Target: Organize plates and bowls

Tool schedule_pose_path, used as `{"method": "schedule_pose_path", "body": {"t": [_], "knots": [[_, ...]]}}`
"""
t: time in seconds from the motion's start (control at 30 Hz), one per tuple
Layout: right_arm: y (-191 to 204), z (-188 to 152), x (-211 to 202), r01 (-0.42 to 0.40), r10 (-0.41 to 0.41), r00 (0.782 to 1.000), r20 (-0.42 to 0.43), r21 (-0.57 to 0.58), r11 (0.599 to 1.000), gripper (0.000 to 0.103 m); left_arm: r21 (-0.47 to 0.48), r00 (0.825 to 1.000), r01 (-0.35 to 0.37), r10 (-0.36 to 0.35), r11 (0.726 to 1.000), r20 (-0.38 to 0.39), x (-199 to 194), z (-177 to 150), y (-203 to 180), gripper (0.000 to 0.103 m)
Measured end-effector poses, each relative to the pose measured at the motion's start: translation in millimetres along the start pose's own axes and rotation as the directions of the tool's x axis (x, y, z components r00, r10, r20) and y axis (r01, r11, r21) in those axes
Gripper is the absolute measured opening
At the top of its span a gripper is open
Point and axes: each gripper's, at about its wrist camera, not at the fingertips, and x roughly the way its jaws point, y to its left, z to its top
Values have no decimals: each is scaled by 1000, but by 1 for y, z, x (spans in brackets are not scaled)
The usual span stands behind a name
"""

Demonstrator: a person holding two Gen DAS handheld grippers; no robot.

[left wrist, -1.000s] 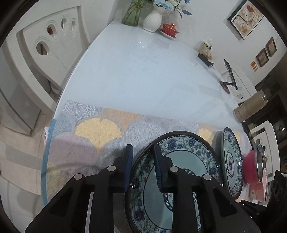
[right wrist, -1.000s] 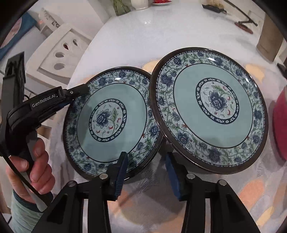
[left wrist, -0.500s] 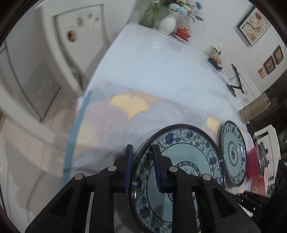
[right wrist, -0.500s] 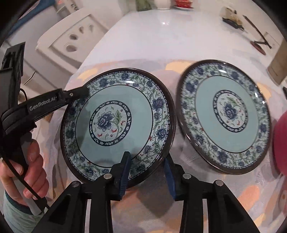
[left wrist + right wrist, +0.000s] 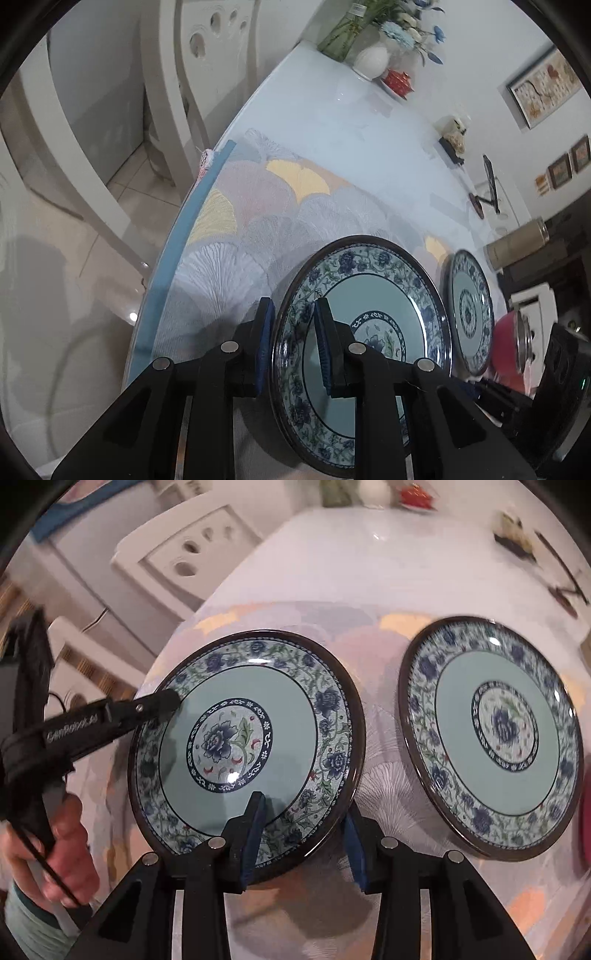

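Two matching blue-green floral plates with dark rims are here. My left gripper (image 5: pixel 291 332) is shut on the rim of the near plate (image 5: pixel 373 306) and holds it tilted above the patterned mat; it also shows in the right wrist view (image 5: pixel 166 705) on the plate's left rim. That plate (image 5: pixel 288 716) fills the left of the right wrist view. My right gripper (image 5: pixel 304 830) is open, its fingers straddling the plate's near rim without clamping it. The second plate (image 5: pixel 495 734) lies flat on the mat to the right, also seen in the left wrist view (image 5: pixel 471 314).
A red bowl with a metal rim (image 5: pixel 511 350) sits beyond the second plate. A patterned mat (image 5: pixel 258 206) covers the near end of the white table (image 5: pixel 332 122). Vases (image 5: pixel 371 59), a tan flask (image 5: pixel 517 243) and small items stand far off. A white chair (image 5: pixel 188 554) is alongside.
The left gripper has carried its plate leftward, away from the second plate, and the gap between them has widened. The right gripper has moved in around the held plate's near rim.
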Motion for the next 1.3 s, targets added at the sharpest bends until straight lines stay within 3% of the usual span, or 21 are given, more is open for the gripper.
{"method": "schedule_pose_path", "body": {"t": [0.13, 0.27, 0.4, 0.57, 0.73, 0.87, 1.0, 1.13, 1.23, 1.3], "knots": [[-10, -5, -12, -30, 30, 1000, 0, -2, 1000, 40, 68, 1000, -12, 10, 998, 21, -22, -18, -18, 19], [-9, -18, -33, -30, 30, 999, 18, -33, 999, 40, 57, 1000, -13, 11, 998, 29, -42, -37, -24, 19], [-8, -39, -55, -69, 71, 997, 20, -93, 993, 40, 34, 998, 40, -42, 999, 39, -69, -61, -28, 19], [0, -74, -91, -78, 84, 996, 33, -142, 987, 40, 58, 997, 38, -42, 998, 72, -107, -94, -48, 19], [3, -113, -128, -87, 95, 994, 53, -133, 987, 40, 16, 989, 105, -106, 994, 107, -146, -119, -60, 19], [10, -137, -153, -107, 116, 991, 64, -139, 985, 40, 52, 986, 74, -80, 996, 146, -171, -136, -76, 19], [24, -151, -176, -71, 91, 991, 94, -196, 978, 40, 74, 982, 48, -60, 996, 178, -192, -153, -83, 19], [33, -169, -191, -28, 57, 992, 115, -240, 970, 40, 99, 985, 22, -38, 995, 165, -198, -173, -87, 19], [32, -184, -191, -27, 49, 995, 88, -243, 970, 40, 137, 990, -35, 16, 990, 138, -191, -192, -91, 19], [29, -196, -183, -26, 41, 998, 57, -245, 969, 40, 131, 993, -34, 19, 991, 117, -189, -203, -89, 19]]}}
